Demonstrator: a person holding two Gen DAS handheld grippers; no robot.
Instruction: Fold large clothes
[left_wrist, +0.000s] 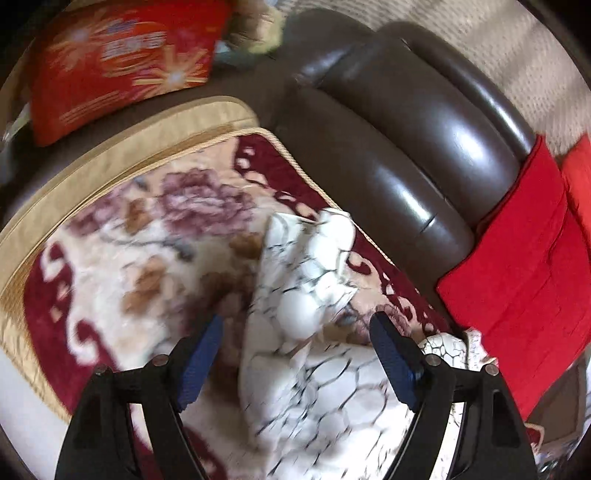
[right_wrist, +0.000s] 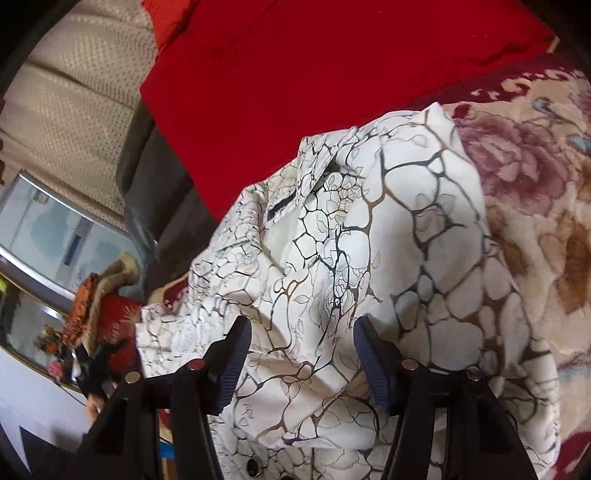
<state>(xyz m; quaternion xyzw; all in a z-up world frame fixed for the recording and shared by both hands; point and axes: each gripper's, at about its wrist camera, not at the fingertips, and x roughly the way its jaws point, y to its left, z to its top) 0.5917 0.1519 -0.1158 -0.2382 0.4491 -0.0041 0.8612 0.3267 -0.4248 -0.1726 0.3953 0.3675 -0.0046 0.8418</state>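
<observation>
A white garment with a dark crackle print (left_wrist: 314, 332) lies crumpled on the floral sofa cover (left_wrist: 129, 240). My left gripper (left_wrist: 295, 325) is open, its blue pads apart on either side of a bunched fold of the garment. In the right wrist view the same garment (right_wrist: 388, 240) fills the middle, with its collar and label facing up. My right gripper (right_wrist: 301, 328) is open just above the cloth, its pads wide apart.
A brown leather sofa back (left_wrist: 406, 140) runs behind the cover. A red cushion (left_wrist: 524, 258) leans at the right and also shows in the right wrist view (right_wrist: 295, 74). A red printed cushion (left_wrist: 118, 66) lies at the far left. A glass table (right_wrist: 48, 229) stands beside the sofa.
</observation>
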